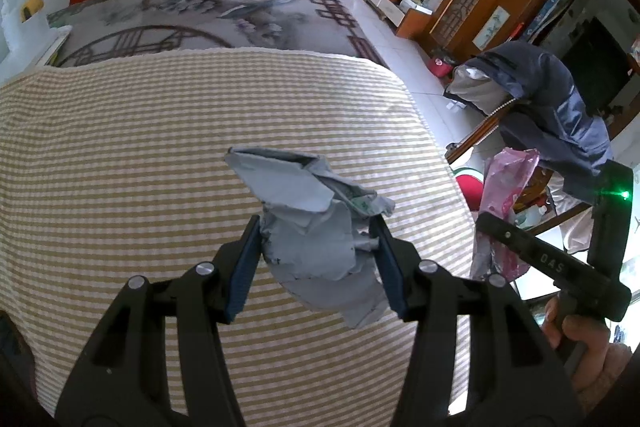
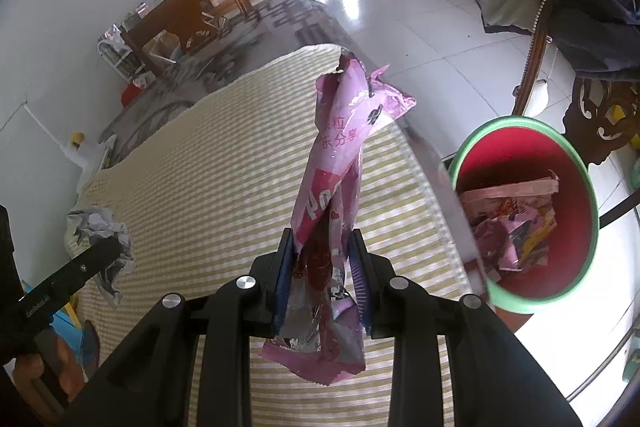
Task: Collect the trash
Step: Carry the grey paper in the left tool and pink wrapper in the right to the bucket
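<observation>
My left gripper (image 1: 316, 227) is shut on a crumpled grey paper wad (image 1: 316, 223), lifted above the striped cloth (image 1: 160, 147). The wad (image 2: 100, 231) also shows at the left edge of the right wrist view, behind the left gripper's black body. My right gripper (image 2: 322, 239) is shut on a long pink snack wrapper (image 2: 340, 147) that stands up between the pads and hangs below them. In the left wrist view the wrapper (image 1: 504, 187) shows at the right. A red bin with a green rim (image 2: 576, 163) stands off the table's right edge, holding several pink wrappers (image 2: 512, 219).
The beige-striped cloth (image 2: 200, 167) covers the near table; a patterned tabletop (image 1: 224, 19) lies beyond. A chair draped with a dark blue jacket (image 1: 560, 99) stands right of the table beside the bin. White tiled floor (image 2: 400, 27) stretches beyond. A hand (image 1: 580, 343) grips the right tool.
</observation>
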### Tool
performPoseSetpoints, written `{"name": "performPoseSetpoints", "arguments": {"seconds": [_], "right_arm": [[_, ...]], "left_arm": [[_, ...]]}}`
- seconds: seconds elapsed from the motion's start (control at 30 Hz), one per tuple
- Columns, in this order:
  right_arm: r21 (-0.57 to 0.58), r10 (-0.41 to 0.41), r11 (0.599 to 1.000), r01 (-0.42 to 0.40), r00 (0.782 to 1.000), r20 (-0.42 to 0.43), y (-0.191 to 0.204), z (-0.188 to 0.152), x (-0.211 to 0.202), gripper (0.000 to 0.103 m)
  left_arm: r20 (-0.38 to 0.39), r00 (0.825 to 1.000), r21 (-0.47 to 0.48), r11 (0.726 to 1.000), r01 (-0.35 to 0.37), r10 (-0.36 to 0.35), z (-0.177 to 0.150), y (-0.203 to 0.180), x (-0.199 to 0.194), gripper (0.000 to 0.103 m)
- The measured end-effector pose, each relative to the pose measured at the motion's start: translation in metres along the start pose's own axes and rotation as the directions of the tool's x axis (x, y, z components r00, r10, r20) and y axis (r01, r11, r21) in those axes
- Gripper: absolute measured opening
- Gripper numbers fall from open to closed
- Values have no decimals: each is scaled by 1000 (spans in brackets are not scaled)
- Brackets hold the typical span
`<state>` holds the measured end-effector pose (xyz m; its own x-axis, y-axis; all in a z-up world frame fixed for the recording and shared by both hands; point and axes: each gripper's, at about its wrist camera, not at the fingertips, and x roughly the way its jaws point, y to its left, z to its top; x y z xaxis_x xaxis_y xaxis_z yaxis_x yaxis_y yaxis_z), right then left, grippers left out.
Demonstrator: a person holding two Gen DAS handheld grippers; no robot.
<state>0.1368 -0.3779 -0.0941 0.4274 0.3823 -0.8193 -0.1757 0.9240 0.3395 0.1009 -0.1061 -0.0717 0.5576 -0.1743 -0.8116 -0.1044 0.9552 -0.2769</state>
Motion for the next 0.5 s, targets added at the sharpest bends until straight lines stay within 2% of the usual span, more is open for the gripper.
{"name": "performPoseSetpoints", "arguments": {"seconds": [0.3, 0.5], "right_arm": [[24, 7, 1000, -8, 999, 39, -34, 9, -20, 27], [65, 5, 998, -9, 998, 63, -60, 9, -34, 27]], "left_arm": [[40, 999, 51, 999, 15, -17, 9, -50, -3, 51], [40, 998, 103, 994, 33, -37, 15, -85, 3, 51]]}}
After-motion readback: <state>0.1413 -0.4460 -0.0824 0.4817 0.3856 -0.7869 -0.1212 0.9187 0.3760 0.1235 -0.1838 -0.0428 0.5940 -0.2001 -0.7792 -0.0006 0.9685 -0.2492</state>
